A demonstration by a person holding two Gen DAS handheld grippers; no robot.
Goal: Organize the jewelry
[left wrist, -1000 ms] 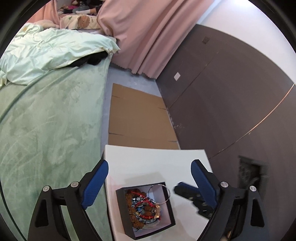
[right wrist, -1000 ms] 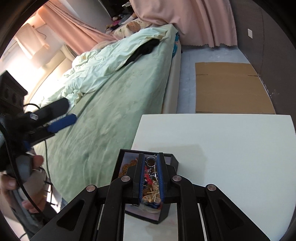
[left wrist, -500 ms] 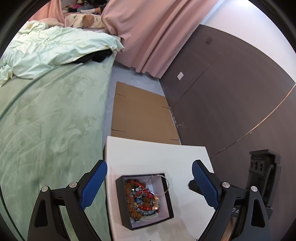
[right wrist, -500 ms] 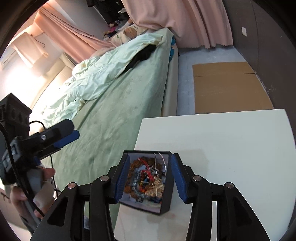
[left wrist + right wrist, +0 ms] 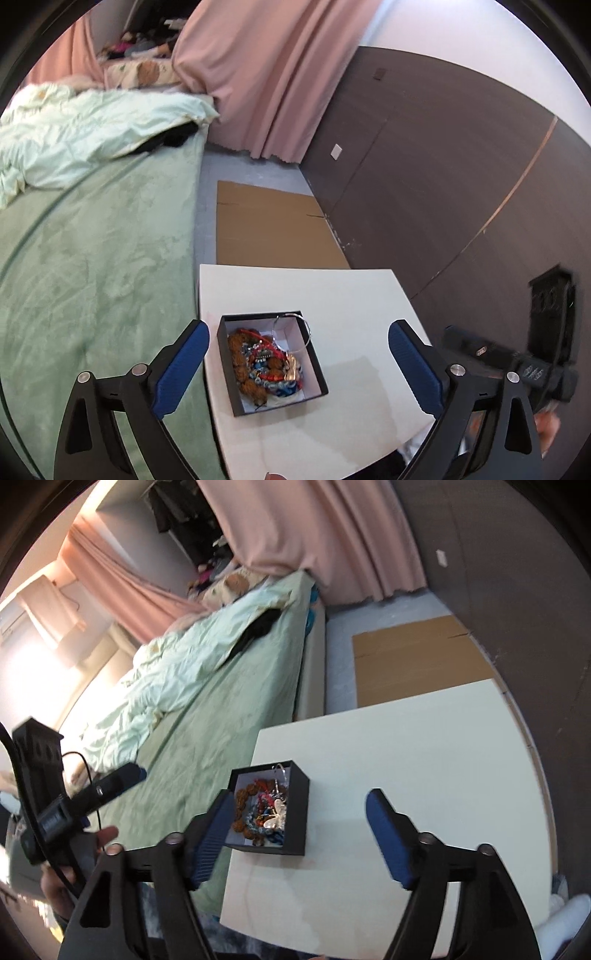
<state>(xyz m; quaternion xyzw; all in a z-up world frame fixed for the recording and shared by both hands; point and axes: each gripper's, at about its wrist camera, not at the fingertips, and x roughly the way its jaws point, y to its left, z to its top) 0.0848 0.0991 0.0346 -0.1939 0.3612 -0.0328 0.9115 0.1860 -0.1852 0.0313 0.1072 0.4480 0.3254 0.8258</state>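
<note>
The small black cardboard box (image 5: pixel 272 363) of tangled beaded jewelry (image 5: pixel 264 363) sat on the white bench (image 5: pixel 343 295) near the bed-side edge. The right gripper (image 5: pixel 299 827) had just been opening, nothing between its jaws; the left gripper (image 5: pixel 299 354) hung wide open, empty.

- bed (image 5: pixel 96 266) with green cover, runs along the white table's (image 5: pixel 354 295) left edge
- pale crumpled duvet (image 5: pixel 92 140) at the bed's far end, dark garment (image 5: pixel 258 629) lying on it
- flattened cardboard (image 5: pixel 273 229) on the grey floor beyond the table
- pink curtains (image 5: pixel 266 74) at the back (hem just clears the floor)
- dark wall panels (image 5: pixel 443 177) right, small white plate (image 5: pixel 336 151) on them
</note>
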